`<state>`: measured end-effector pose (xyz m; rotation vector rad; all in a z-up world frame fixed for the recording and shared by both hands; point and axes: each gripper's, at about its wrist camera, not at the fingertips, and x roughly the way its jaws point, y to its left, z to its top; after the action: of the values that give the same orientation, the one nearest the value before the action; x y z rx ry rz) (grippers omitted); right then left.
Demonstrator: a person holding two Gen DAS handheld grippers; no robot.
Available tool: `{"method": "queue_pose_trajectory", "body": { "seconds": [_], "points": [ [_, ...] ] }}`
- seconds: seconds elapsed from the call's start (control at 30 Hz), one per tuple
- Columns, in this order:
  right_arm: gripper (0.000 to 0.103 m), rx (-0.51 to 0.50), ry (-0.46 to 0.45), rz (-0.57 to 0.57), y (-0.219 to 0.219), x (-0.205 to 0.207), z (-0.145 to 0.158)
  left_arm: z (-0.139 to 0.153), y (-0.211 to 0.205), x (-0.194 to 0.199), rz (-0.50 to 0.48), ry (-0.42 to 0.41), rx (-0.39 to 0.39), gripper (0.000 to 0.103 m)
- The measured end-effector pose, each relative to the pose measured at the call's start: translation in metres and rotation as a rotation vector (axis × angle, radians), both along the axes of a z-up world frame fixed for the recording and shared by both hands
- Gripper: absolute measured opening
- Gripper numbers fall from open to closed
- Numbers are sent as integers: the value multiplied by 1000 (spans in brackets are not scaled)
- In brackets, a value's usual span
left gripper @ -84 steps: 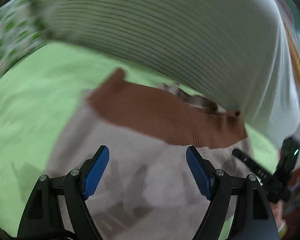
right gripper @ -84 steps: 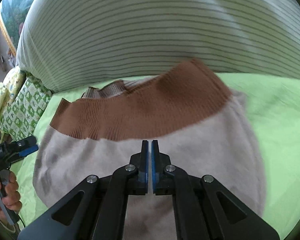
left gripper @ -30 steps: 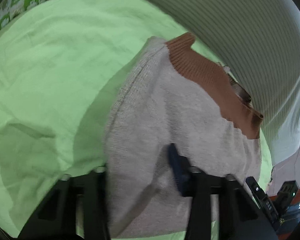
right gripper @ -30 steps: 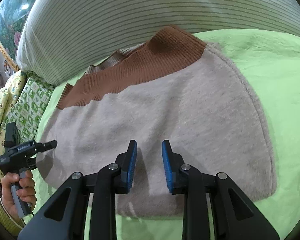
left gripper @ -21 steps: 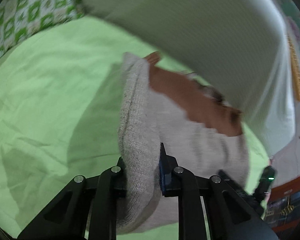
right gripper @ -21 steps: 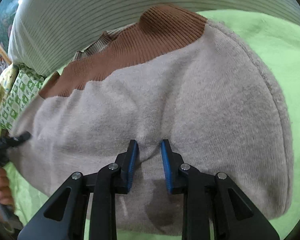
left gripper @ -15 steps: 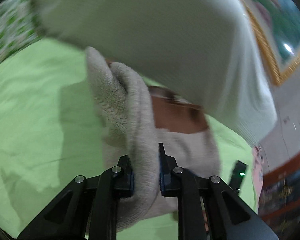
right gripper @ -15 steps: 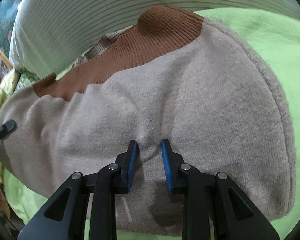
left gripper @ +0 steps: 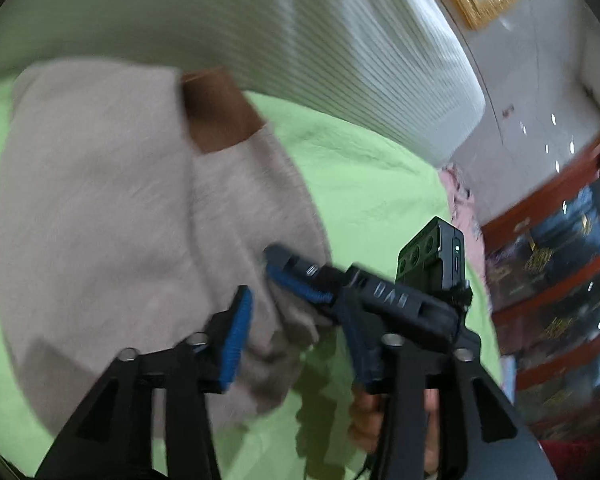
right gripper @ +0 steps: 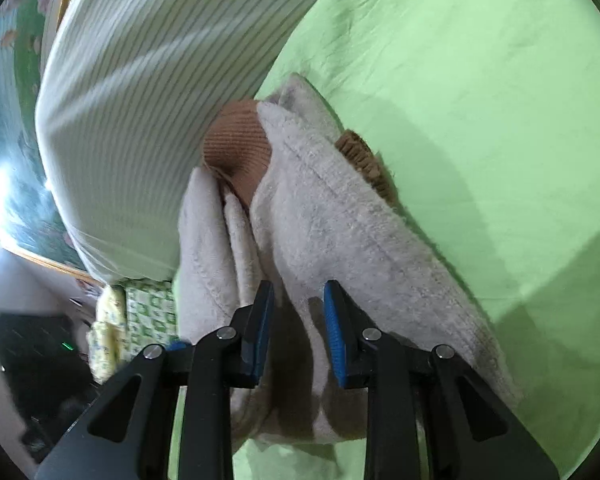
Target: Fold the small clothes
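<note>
Beige sweater (left gripper: 100, 208) — brown ribbing, green sheet (right gripper: 480, 100).

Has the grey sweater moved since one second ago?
Yes. The grey sweater, then flat on the green sheet, is now doubled over beside the striped pillow, some sweater between the right claw's fingers.

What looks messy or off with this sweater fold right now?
The beige sweater is bunched in uneven layers on the green sheet, its brown ribbed band poking out between them. Nothing looks torn or stained.
</note>
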<state>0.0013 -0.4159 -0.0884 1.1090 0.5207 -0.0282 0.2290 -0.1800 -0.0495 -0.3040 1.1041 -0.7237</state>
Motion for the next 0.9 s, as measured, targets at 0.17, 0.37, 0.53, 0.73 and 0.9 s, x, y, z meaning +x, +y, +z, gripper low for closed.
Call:
{"method": "queue_pose_trajectory", "body": {
  "seconds": [0.17,0.37,0.53,0.73,0.9],
  "points": [
    [42,-60,-9,79,7,15,19,1,70,-16,175,25,-11,57],
    [63,-238,37,200,25,59,43,-15,138,-26,378,74,30,66],
    [64,-347,91,290,32,103,53,-37,138,-45,319,108,99,67],
    [64,-384,104,347,36,133,57,-54,102,-74,181,30,280,67],
    [53,-508,116,354,54,133,70,-65,89,-66,239,-52,439,68]
  ]
}}
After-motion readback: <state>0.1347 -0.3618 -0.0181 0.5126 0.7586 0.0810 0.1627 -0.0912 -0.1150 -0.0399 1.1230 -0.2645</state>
